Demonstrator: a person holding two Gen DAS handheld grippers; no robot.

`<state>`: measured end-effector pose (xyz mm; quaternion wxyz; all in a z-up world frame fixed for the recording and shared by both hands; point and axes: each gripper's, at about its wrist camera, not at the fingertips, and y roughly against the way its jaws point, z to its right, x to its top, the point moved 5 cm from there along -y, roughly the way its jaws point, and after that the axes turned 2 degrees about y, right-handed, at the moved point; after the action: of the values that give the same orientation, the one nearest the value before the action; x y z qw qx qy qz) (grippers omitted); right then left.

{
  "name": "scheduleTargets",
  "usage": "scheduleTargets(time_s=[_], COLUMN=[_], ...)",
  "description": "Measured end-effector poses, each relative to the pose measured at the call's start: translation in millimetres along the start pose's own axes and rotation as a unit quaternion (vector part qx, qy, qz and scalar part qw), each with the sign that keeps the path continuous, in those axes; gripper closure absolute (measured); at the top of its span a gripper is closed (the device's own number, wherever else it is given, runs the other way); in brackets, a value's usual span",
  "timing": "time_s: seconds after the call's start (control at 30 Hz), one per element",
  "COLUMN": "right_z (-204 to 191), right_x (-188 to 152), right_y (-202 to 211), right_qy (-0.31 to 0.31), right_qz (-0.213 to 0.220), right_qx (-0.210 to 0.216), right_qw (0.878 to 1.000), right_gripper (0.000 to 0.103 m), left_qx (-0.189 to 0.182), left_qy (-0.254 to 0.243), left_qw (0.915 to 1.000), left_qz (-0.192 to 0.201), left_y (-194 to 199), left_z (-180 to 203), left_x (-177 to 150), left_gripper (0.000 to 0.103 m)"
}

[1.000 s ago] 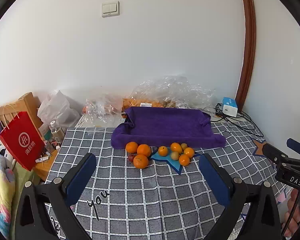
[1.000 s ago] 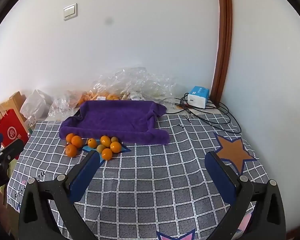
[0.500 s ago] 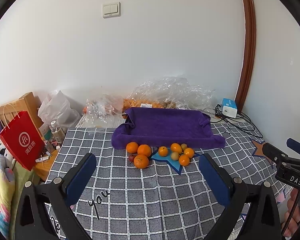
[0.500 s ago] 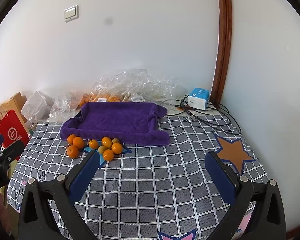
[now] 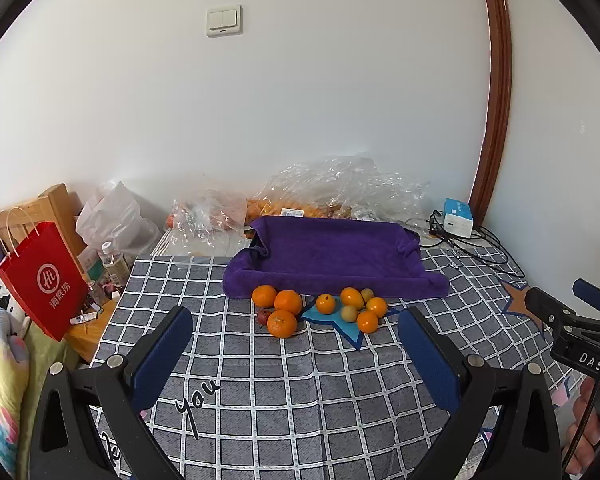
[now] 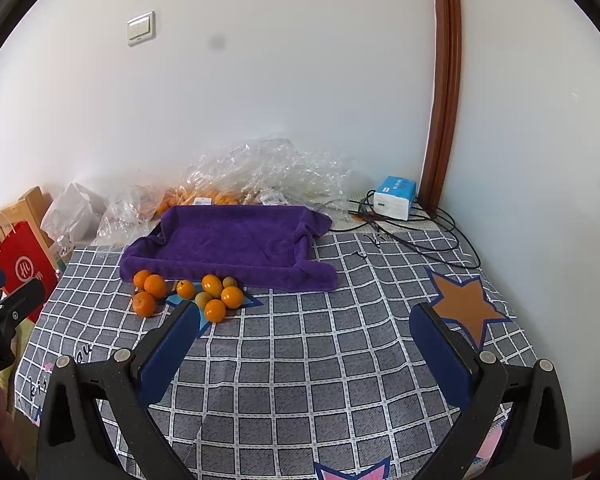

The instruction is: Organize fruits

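Both grippers hung with jaws spread wide above the checked cloth [image 5: 300,392]: the left gripper [image 5: 296,344] faced the fruits [image 5: 320,310] just ahead beside the purple towel [image 5: 332,258], the right gripper [image 6: 306,338] had them ahead-left.

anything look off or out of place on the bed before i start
Nothing is spilled or damaged. The fruit pile sits loose on the checked cover just in front of the purple towel tray, which holds no fruit. Both claws, left and right, are open and hold nothing.
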<state>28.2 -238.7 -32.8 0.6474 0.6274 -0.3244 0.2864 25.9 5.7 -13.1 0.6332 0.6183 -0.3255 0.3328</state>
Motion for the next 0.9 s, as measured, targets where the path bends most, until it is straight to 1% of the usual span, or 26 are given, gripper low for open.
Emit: scheduleTargets(time_s=[0.9], right_z=[-1.6], right_x=[0.2], right_y=[4.0], right_qy=[0.003], right_qz=[0.007], right_qx=[-0.001], right_qw=[1.0], right_gripper=[0.0], left_qx=[0.0], left_qy=[0.0], left_qw=[1.0], left_qz=[0.002], left_y=[0.6], left_z=[2.1], left_x=[1.4], left_gripper=[0.0])
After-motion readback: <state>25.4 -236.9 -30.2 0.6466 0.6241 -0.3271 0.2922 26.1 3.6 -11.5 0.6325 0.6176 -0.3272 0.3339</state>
